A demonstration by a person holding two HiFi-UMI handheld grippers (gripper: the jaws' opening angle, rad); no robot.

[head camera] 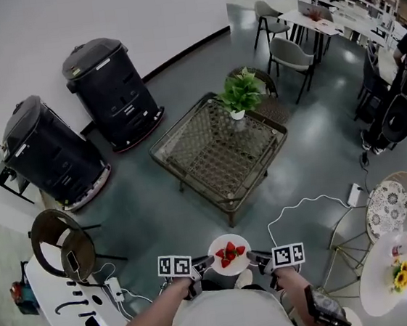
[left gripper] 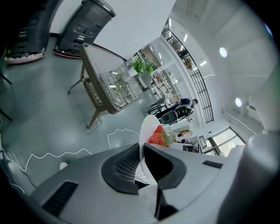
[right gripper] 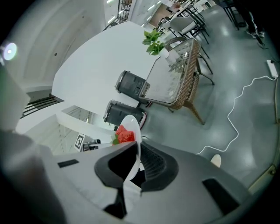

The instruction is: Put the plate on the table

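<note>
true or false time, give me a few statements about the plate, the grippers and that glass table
1. Both the left gripper and the right gripper clamp the rim of the plate. True.
2. The plate is empty. False: strawberries lie on it.
3. The plate rests on the glass-topped table. False: it is held in the air near the person, apart from the table.
4. A potted plant stands at the table's far corner. True.
</note>
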